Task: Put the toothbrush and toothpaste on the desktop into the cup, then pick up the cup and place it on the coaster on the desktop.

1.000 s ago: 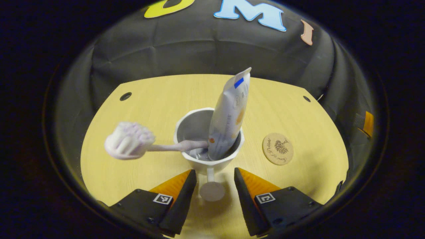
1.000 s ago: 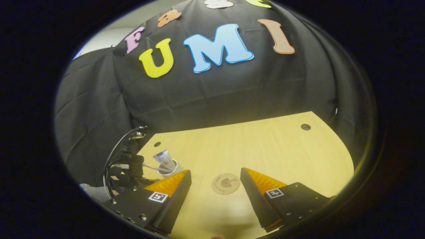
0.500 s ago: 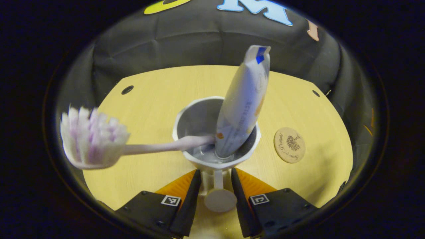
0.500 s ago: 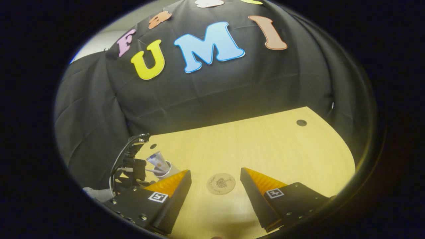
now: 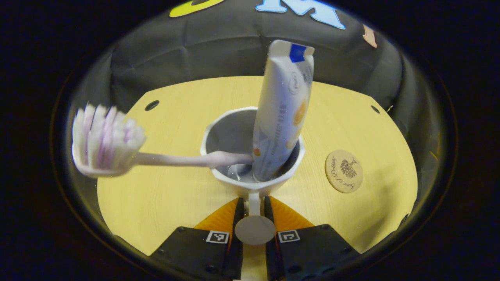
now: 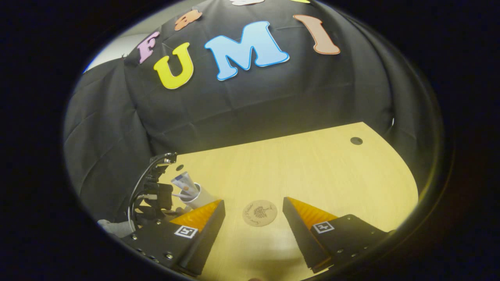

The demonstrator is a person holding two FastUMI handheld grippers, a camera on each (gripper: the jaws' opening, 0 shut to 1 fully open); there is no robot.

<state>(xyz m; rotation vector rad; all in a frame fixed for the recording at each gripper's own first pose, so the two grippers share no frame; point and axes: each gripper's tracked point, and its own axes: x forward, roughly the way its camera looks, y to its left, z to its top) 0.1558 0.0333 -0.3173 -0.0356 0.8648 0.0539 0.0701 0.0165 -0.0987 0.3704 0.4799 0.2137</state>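
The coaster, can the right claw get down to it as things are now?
Probably yes. The right claw is open with the coaster lying bare between its fingers; the cup stands off to one side.

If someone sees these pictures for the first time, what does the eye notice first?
In the left gripper view, the cup stands mid-desk holding an upright toothpaste tube and a toothbrush leaning out left. The left gripper pinches the cup's handle. The round coaster lies bare to the right.

Black gripper bodies (image 6: 343, 234), square tag markings
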